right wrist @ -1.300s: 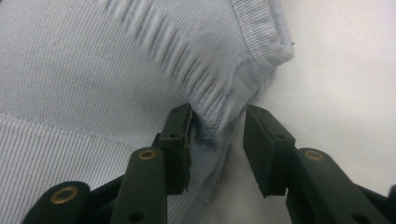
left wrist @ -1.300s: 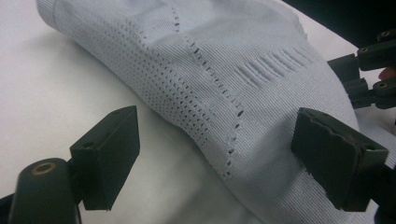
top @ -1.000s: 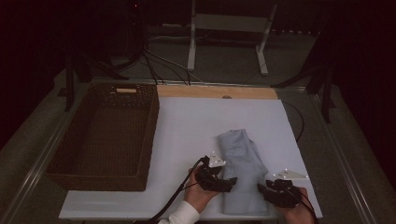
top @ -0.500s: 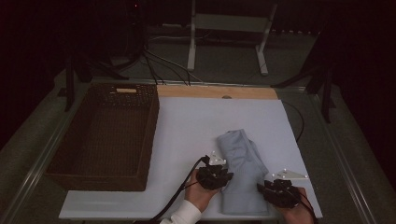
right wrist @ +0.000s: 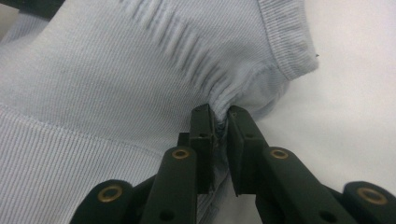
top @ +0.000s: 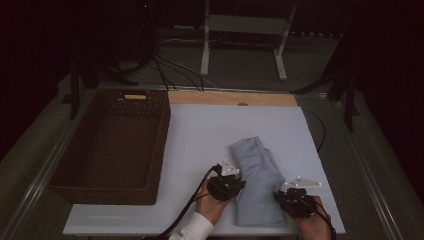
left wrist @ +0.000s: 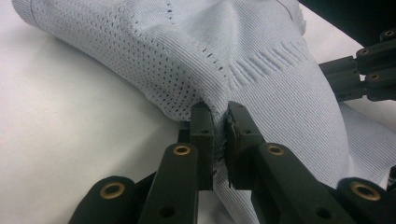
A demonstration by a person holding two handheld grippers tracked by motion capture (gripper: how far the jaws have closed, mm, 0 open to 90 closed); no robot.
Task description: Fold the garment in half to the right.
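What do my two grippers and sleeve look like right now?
Both grippers, left gripper and right gripper, are black with brass-coloured rivets, each topped by a grey three-cornered plate. A black cable trails from the left one. The left sleeve is white.

No legible text — none anywhere

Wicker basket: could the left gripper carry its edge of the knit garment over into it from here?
Probably yes. The left gripper is shut on the grey knit garment, and bare white tabletop lies between it and the basket, which stands open-topped. The right gripper also pinches the garment, so it must follow.
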